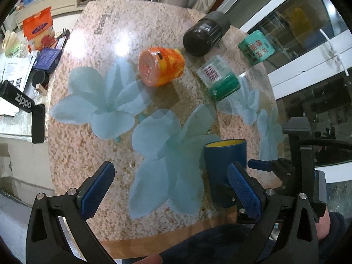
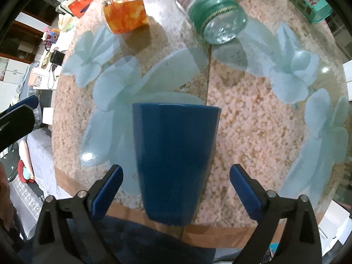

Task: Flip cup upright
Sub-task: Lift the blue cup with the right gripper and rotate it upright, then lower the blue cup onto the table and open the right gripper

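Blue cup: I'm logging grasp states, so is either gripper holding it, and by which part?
Nothing is held. The blue cup stands upright between the right gripper's open fingers, untouched. The left gripper is open and empty.

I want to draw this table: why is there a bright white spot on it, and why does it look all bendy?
Left wrist view: the white patch is lamp glare on the glossy table. Right wrist view: a smaller glare spot beside the blue cup. Both views: the fisheye lens curves the table's edge; the glass jar looks slightly blurred.
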{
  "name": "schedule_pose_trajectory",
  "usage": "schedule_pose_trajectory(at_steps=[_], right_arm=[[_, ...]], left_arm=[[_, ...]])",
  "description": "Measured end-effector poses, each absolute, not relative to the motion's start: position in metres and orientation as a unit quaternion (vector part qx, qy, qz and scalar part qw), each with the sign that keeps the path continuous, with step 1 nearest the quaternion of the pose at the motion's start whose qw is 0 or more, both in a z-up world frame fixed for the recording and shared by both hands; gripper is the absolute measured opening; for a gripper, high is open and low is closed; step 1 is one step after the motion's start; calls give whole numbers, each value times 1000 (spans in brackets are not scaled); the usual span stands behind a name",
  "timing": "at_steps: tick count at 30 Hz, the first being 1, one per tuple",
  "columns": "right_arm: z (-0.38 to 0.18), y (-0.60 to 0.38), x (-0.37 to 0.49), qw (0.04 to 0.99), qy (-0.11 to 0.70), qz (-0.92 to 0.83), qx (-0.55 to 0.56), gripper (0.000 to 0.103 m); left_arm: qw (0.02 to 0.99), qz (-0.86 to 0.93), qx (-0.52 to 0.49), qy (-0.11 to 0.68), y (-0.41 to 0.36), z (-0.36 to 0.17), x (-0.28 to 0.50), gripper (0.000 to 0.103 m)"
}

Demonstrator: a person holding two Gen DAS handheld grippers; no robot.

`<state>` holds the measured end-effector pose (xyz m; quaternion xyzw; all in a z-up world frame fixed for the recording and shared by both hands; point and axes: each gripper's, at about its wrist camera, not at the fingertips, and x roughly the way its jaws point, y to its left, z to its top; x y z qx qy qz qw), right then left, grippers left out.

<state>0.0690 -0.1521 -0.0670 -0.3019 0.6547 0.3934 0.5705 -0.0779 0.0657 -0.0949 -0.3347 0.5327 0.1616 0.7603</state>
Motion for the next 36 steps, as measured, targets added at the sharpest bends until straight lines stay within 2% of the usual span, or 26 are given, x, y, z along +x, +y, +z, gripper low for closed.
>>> schedule_pose_trajectory(at_steps=[6, 8, 17, 25, 36], right_arm=[[-21, -176, 74, 615, 610, 392, -311, 99], [-8, -188, 75, 628, 606, 387, -298, 103], [42, -220, 95, 677, 595, 359, -240, 103], [55, -231, 111, 677, 587, 375, -237, 103], [50, -247, 141, 661, 578, 410, -248, 103]], left_arm=[[780, 142, -332, 511, 60, -71, -81, 103], [784, 134, -328, 510, 57, -66, -79, 103], [780, 108, -305, 535, 20, -56, -63, 103], [754, 124, -331, 553, -4, -65, -38, 103], [703, 173, -366, 584, -21, -110, 12, 103]])
